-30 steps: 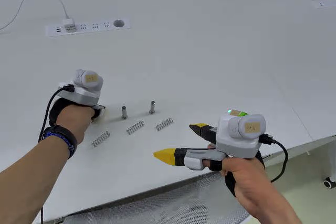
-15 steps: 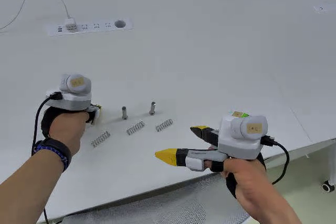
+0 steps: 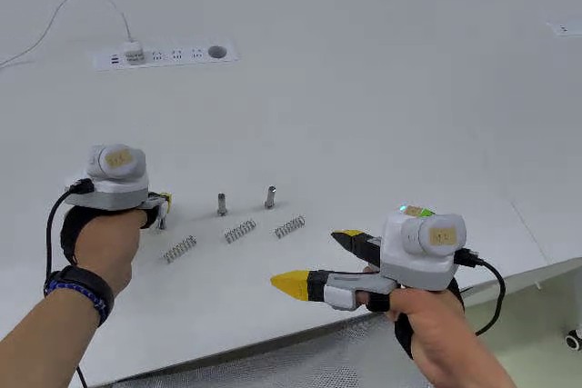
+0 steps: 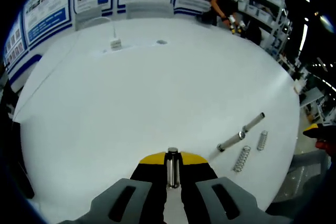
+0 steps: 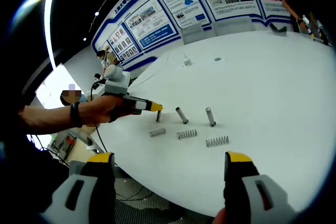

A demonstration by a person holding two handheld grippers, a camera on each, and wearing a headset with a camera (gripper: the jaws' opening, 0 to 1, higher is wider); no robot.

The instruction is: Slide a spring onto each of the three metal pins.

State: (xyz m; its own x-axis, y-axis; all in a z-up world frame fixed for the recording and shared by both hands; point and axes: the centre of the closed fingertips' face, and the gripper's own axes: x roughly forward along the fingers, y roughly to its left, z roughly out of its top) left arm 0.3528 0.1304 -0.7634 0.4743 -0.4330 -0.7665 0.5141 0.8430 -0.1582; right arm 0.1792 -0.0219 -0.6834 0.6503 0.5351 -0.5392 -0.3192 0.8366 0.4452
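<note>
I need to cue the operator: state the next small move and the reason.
Likely bring the open right gripper forward onto the nearest spring and close on it. The left gripper is shut on one pin, the right jaws are empty, and no spring is on a pin yet.

**No readable text on the bench or the walls**

A small tan paper sticker (image 3: 116, 159) sits on top of the left gripper (image 3: 162, 201). A second tan sticker (image 3: 440, 236) sits on the right gripper (image 3: 306, 258). Both carry dark marks too small to make out. In the right gripper view, blue-and-white printed posters (image 5: 184, 3) line the far wall, their headings and picture blocks blurred past reading. A flat white tag (image 3: 564, 29) lies near the far right edge of the white table (image 3: 364, 88), and its print is just as illegible.
</note>
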